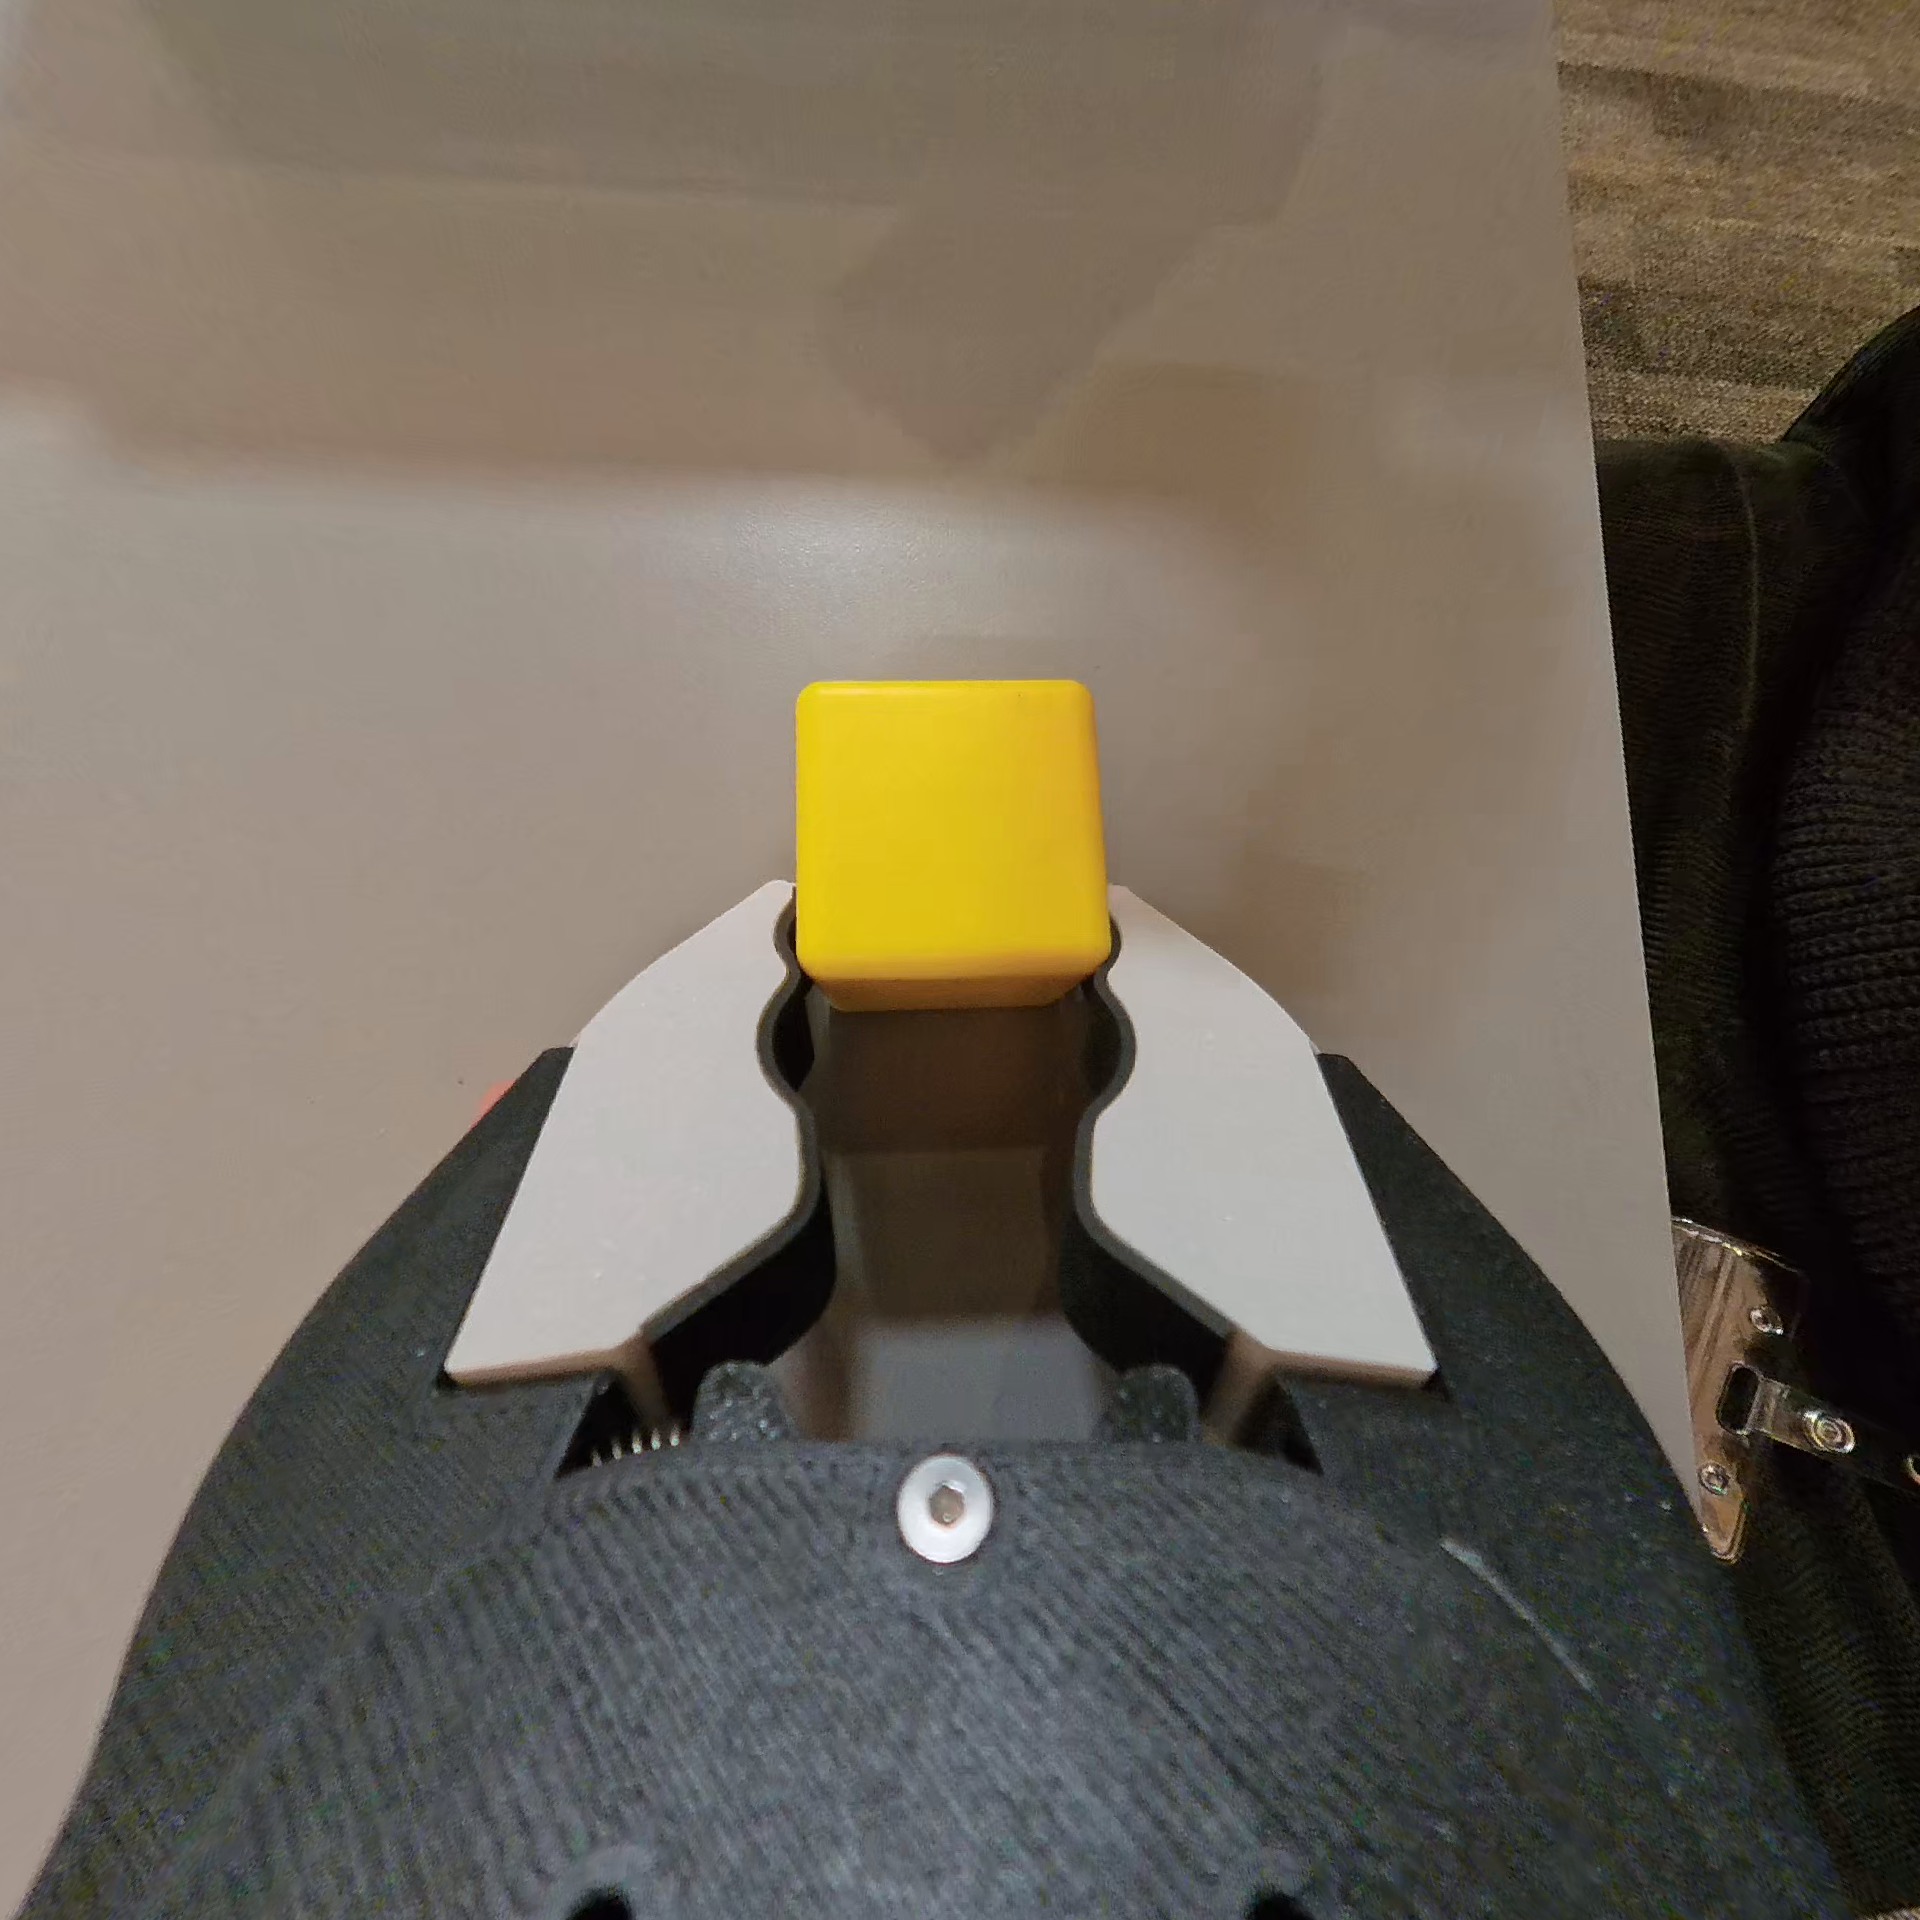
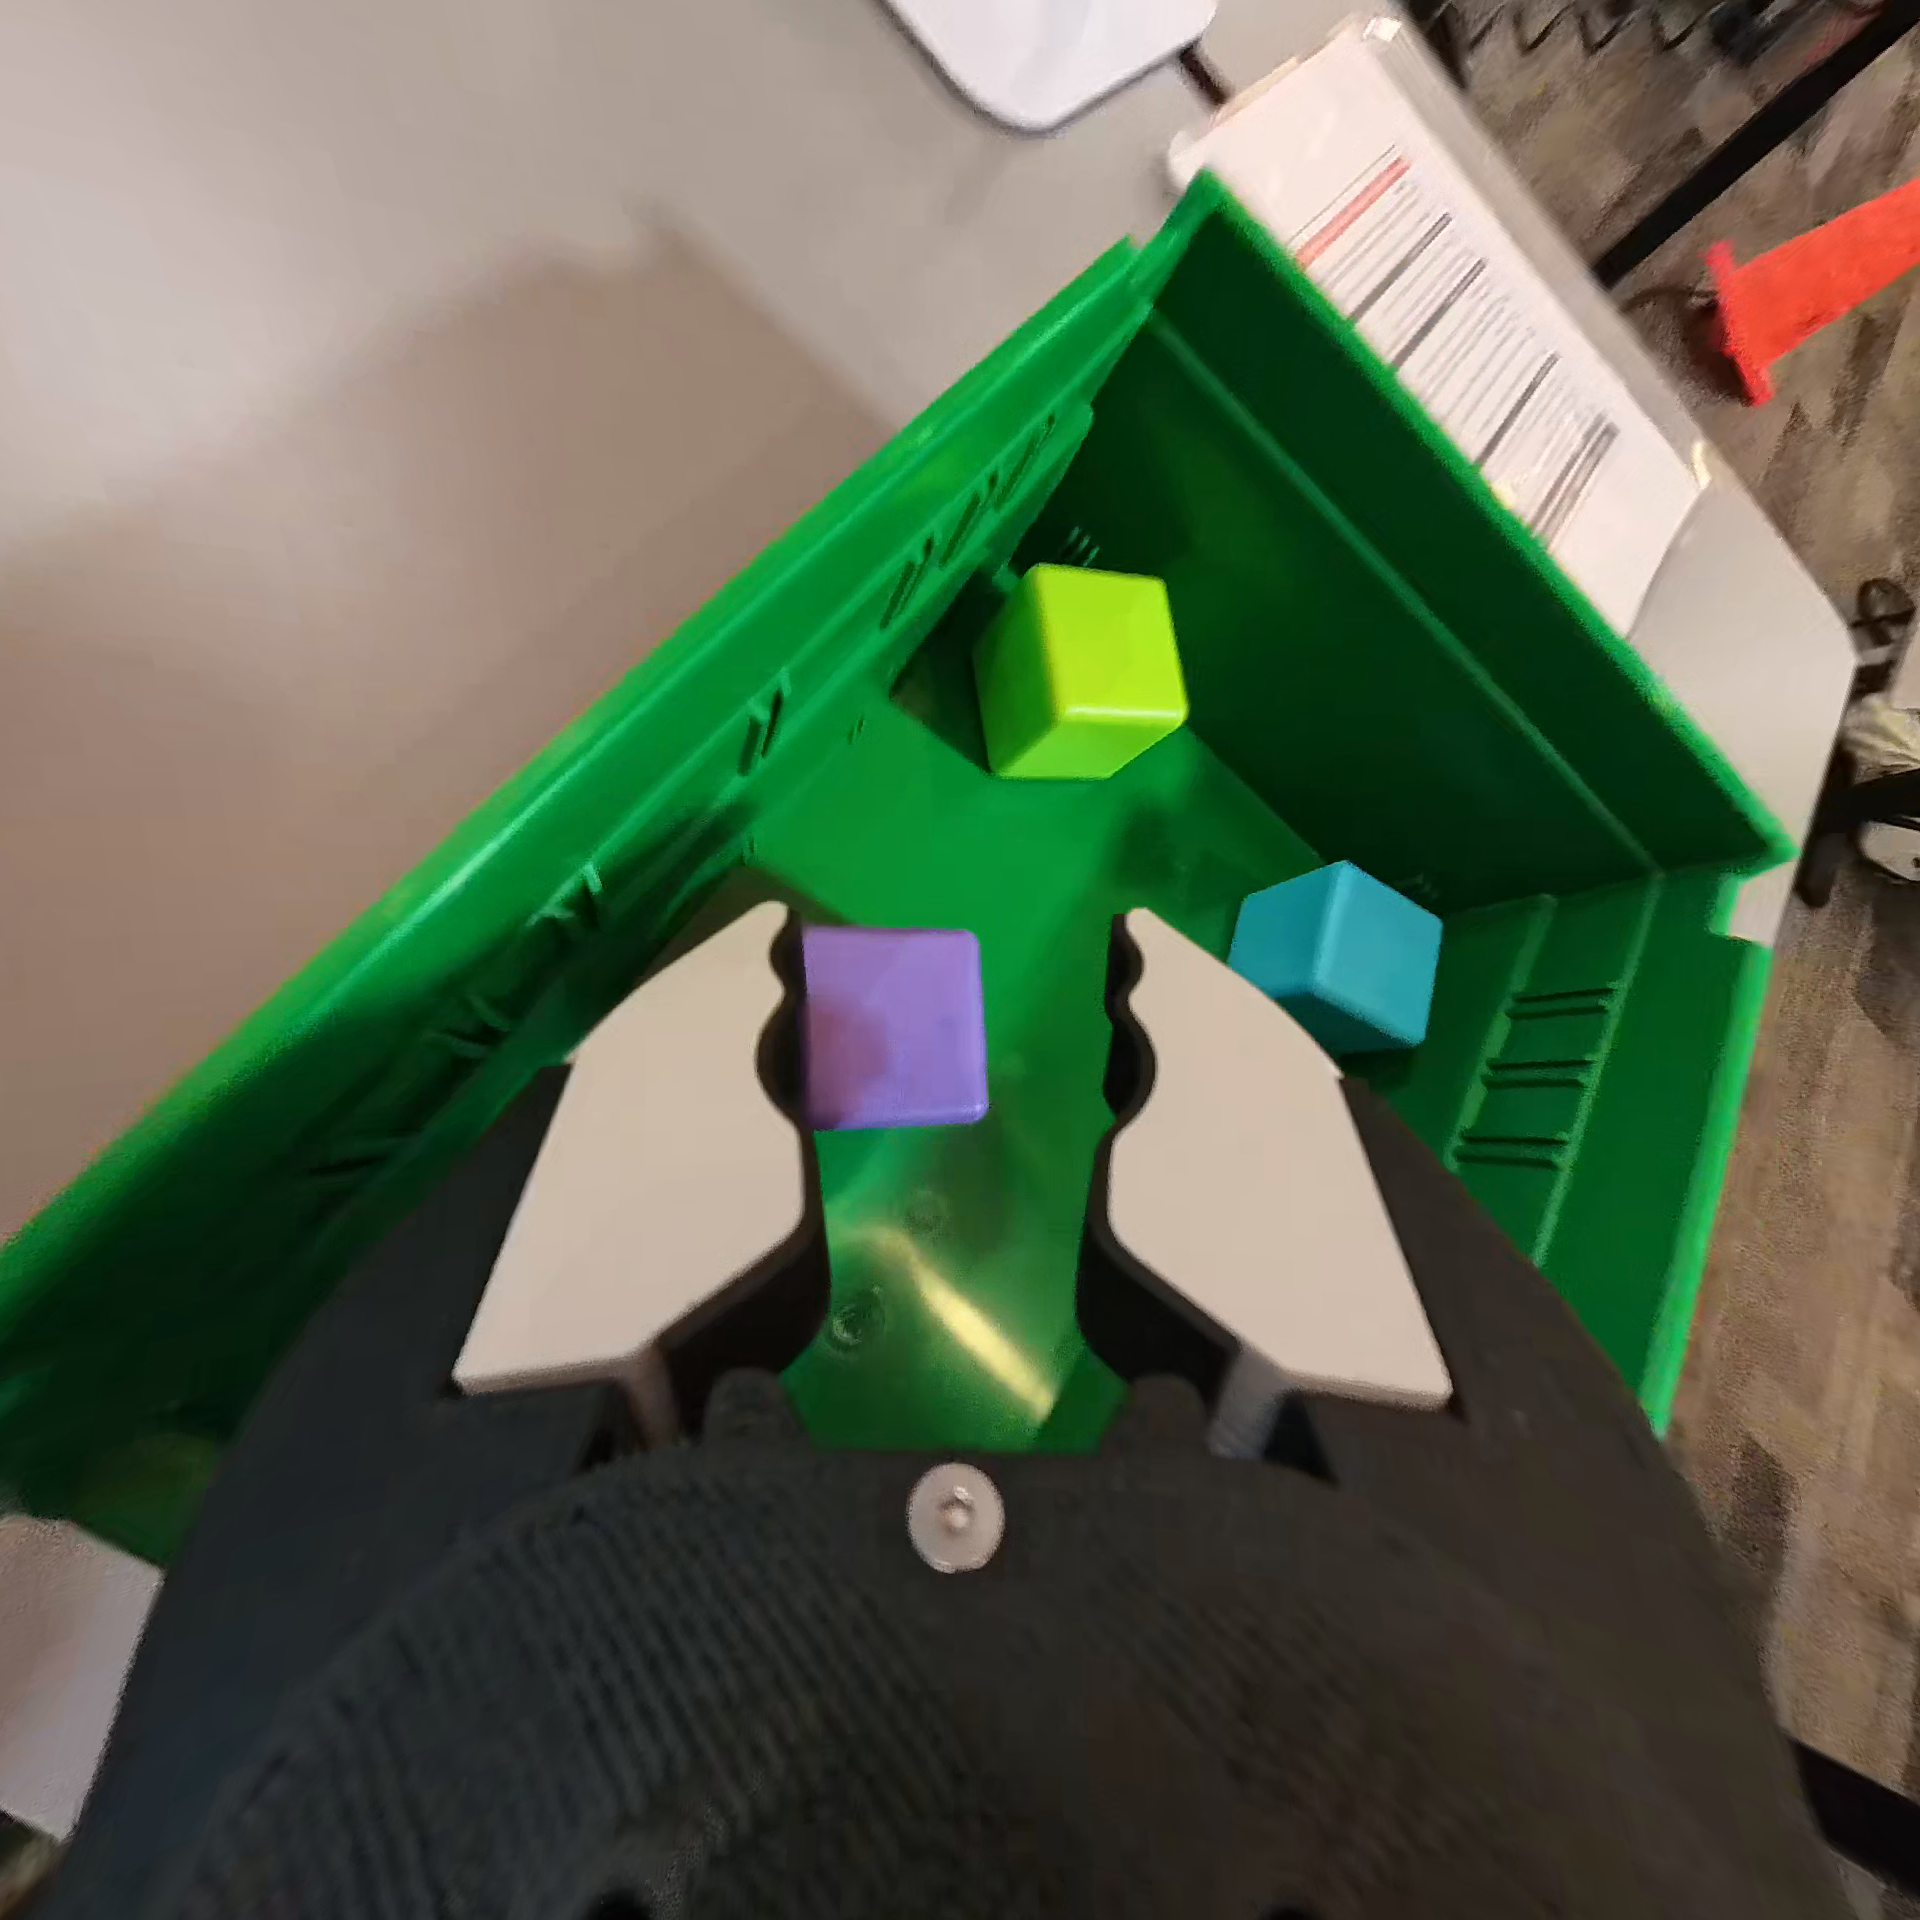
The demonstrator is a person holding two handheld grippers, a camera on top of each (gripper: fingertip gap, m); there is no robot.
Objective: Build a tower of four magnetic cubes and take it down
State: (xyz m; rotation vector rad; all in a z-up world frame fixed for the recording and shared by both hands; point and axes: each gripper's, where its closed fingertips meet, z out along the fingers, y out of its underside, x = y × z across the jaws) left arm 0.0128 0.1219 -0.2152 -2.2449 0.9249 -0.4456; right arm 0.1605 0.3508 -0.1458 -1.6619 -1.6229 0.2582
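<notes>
- Left gripper [image 1: 943,925]: a black, ribbed printed body with two smooth pale grey fingers [image 1: 665,1122], their inner edges wavy. The tips pinch a yellow cube [image 1: 943,831] on both sides.
- The yellow cube is glossy plastic with rounded corners and edges; it sits between the tips over a smooth, matt grey-beige table [image 1: 520,520].
- At the right edge of the left wrist view, a dark knitted sleeve [image 1: 1818,831] and a shiny metal clip [image 1: 1745,1382] lie past the table edge, with speckled carpet [image 1: 1745,156] far right.
- Right gripper [image 2: 951,987]: same build, fingers spread wide over a green bin [image 2: 1403,623] of glossy moulded plastic with ribbed, slotted walls.
- A purple cube [image 2: 894,1029] lies on the bin floor between the tips, close against the left finger and clear of the right one; contact cannot be told.
- A lime cube [image 2: 1081,675] sits farther in, near the bin's far corner.
- A teal cube [image 2: 1340,951] sits right of the gripper, near the right wall.
- Beyond the bin lies a white printed sheet [image 2: 1475,312]; an orange cone [image 2: 1797,281] stands on the carpet.
</notes>
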